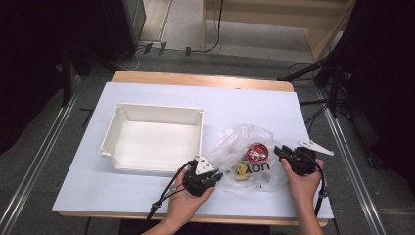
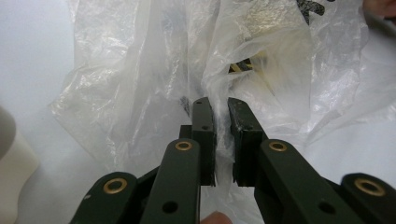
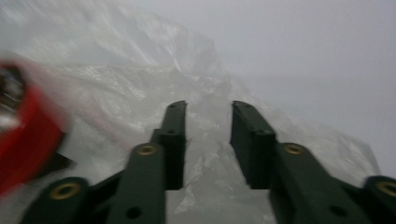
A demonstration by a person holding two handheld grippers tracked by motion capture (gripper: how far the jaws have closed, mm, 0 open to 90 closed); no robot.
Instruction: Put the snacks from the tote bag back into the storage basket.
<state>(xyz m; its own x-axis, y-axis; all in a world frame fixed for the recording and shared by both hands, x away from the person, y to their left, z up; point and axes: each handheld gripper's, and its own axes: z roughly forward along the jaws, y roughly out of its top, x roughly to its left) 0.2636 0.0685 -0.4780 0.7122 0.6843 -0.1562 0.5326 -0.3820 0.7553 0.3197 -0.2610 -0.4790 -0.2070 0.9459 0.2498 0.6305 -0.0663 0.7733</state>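
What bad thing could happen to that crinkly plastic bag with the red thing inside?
The left gripper pinches a thin fold of the plastic bag, so a hard tug might tear it or let it slip out. The right gripper is open over the bag's other side; if it lifts that side carelessly, the red round thing could roll out onto the table instead of going in the white bin.

High view overhead facing forward-down, both gripper views close along their jaws, sharing plastic bag (image 1: 247,159).
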